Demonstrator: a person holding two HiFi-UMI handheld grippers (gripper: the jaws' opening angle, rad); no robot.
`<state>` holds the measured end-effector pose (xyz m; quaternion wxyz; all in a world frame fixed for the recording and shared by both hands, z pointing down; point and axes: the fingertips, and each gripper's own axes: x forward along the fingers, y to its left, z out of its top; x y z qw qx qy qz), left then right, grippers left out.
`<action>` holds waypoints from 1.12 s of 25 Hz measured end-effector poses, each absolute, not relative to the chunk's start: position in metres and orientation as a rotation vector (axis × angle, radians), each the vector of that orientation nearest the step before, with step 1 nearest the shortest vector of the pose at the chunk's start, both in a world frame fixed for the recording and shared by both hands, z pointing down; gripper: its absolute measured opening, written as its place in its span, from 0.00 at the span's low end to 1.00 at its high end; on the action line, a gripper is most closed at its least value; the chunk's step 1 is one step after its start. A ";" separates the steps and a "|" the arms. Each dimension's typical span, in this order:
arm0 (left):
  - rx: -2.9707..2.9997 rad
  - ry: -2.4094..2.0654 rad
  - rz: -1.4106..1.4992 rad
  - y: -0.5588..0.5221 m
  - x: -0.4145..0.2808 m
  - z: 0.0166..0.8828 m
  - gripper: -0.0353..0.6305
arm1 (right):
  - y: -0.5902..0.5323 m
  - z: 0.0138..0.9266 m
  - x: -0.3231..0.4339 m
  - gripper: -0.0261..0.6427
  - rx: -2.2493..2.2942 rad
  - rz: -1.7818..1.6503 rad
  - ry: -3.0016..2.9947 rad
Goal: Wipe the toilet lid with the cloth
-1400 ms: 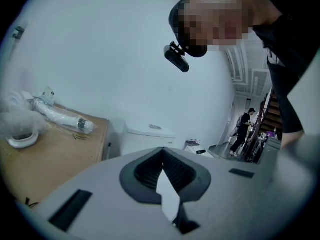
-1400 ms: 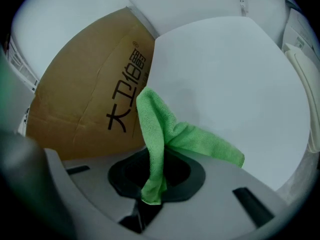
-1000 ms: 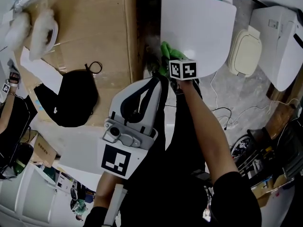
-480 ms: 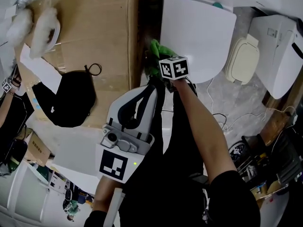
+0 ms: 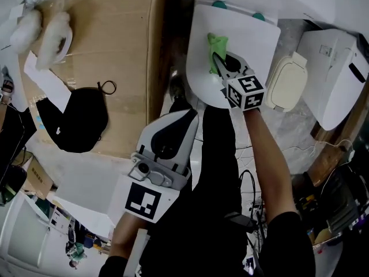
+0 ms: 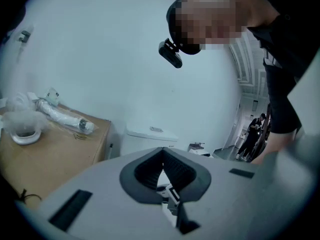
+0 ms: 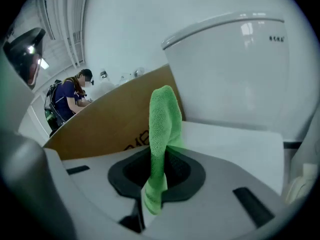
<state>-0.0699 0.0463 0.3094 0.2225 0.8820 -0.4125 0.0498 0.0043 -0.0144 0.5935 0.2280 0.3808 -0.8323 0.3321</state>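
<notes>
Right gripper (image 7: 161, 159) clamped on the green cloth (image 7: 165, 116), which stands upright over the white toilet lid (image 7: 235, 144); cistern (image 7: 235, 69) behind, brown cardboard panel (image 7: 117, 121) to the left

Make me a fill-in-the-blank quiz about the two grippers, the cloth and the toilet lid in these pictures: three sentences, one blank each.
1. The right gripper is shut on a ___ cloth.
2. It holds that cloth over the toilet lid, whose colour is ___.
3. The left gripper, back near the person's body, has its jaws together and holds ___.

Missing words: green; white; nothing.
</notes>
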 end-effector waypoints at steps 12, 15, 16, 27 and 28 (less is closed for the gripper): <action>2.420 -1.156 0.149 0.023 -0.006 0.312 0.05 | -0.114 0.586 0.182 0.11 1.208 0.299 -2.044; 2.413 -1.164 0.156 0.015 0.007 0.314 0.05 | -0.126 0.603 0.208 0.11 1.156 0.161 -1.958; 2.410 -1.170 0.160 0.012 0.011 0.315 0.05 | -0.128 0.612 0.215 0.11 1.127 0.135 -1.933; 2.369 -1.229 0.186 -0.011 0.028 0.327 0.05 | -0.119 0.683 0.215 0.11 0.813 0.162 -1.865; 2.371 -1.229 0.187 -0.012 0.029 0.327 0.05 | -0.116 0.687 0.213 0.12 0.789 0.174 -1.864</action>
